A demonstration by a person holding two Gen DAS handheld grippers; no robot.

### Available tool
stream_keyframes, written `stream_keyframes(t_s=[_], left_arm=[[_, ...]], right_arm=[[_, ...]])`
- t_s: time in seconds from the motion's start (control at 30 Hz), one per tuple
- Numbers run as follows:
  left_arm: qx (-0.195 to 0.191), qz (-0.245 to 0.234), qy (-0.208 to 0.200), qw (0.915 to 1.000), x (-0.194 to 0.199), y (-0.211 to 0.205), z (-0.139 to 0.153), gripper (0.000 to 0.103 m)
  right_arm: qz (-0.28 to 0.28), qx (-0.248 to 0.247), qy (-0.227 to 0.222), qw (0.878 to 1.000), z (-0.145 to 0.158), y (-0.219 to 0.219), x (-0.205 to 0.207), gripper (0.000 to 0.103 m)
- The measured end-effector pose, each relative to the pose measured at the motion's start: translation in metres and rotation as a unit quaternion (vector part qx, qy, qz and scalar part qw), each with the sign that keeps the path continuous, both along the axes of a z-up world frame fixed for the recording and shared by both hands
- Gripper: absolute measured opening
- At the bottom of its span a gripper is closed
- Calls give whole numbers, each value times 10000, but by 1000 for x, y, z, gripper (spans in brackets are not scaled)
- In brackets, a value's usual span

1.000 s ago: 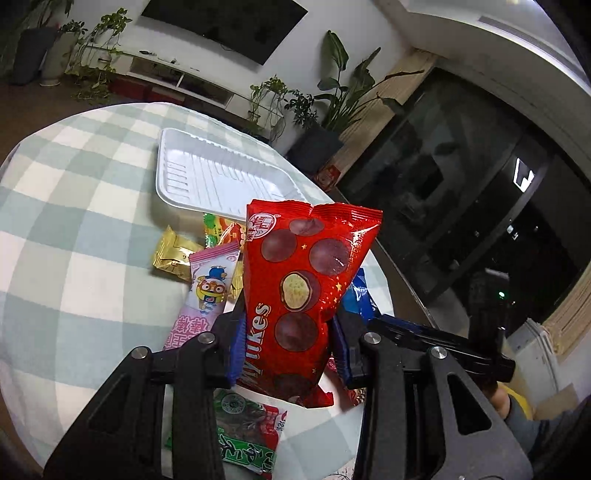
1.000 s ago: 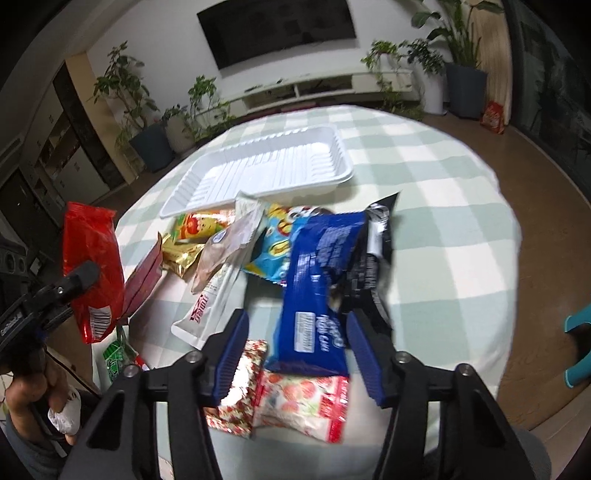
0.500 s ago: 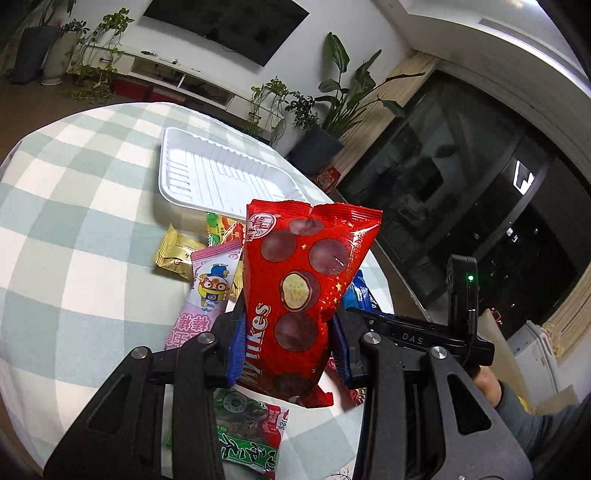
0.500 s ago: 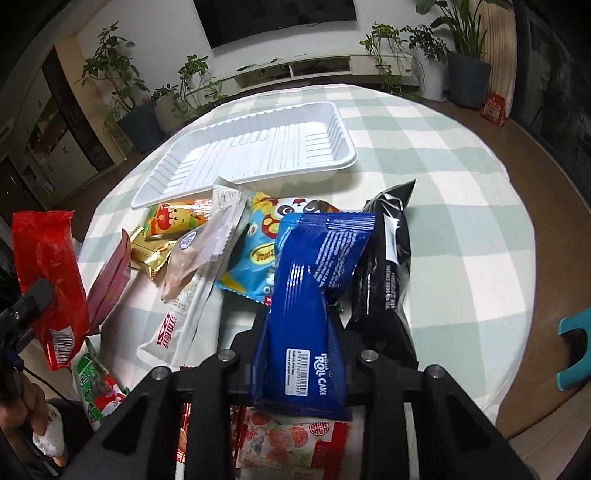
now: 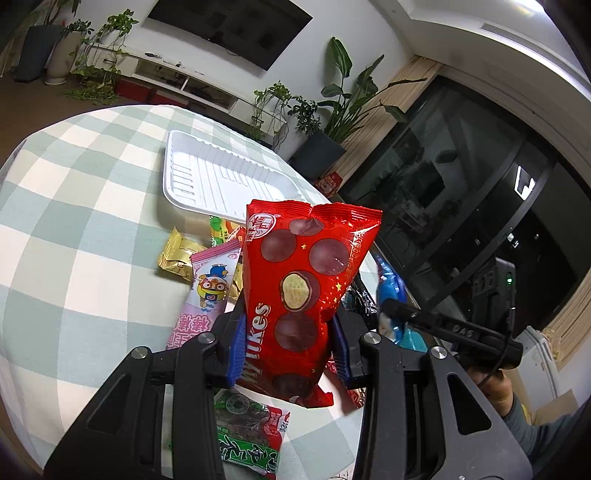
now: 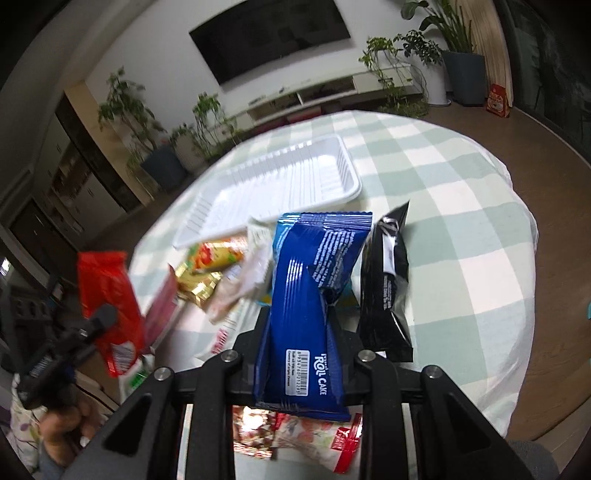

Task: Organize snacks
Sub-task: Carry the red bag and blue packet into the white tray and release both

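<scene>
A round counter (image 6: 461, 236) under green-and-white check cloth stands in a living room with a wall television (image 6: 269, 33) and potted plants. The left tool (image 5: 288, 347) clamps a red snack bag (image 5: 303, 280); the right tool (image 6: 299, 354), jaws just closing, clamps a blue roll-cake pack (image 6: 310, 295) above loose snacks, near the white tray (image 6: 280, 184).

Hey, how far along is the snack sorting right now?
Barely started: the white tray holds nothing yet. In hand: the left tool grips the red chocolate bag; the right tool's jaws have just closed on the blue roll cake pack. Left: both into the tray, then the black bag, gold packet and other loose snacks.
</scene>
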State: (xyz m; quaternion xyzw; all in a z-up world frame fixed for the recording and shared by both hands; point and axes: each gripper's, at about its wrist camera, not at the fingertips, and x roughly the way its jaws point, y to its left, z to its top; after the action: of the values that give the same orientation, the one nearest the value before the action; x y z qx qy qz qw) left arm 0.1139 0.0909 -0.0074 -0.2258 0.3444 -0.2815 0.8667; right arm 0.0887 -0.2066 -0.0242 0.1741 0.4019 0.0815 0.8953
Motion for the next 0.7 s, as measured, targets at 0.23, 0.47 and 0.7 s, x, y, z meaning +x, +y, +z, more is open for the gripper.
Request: stream_keyframes(t_s=[0.23,0.47,0.7], left_arm=[[-172,100,77,9998,-1,5,1,35],[-41,229,49,9997,18,10,28,35],[527,470,-26,9975,86,11,83,35]], right_arm=[[-15,188,52,9998,-2,-10,2,29],[-151,261,-109,9995,21,-39,20,29],[-58,-60,-536,9985,72,-54,88,29]])
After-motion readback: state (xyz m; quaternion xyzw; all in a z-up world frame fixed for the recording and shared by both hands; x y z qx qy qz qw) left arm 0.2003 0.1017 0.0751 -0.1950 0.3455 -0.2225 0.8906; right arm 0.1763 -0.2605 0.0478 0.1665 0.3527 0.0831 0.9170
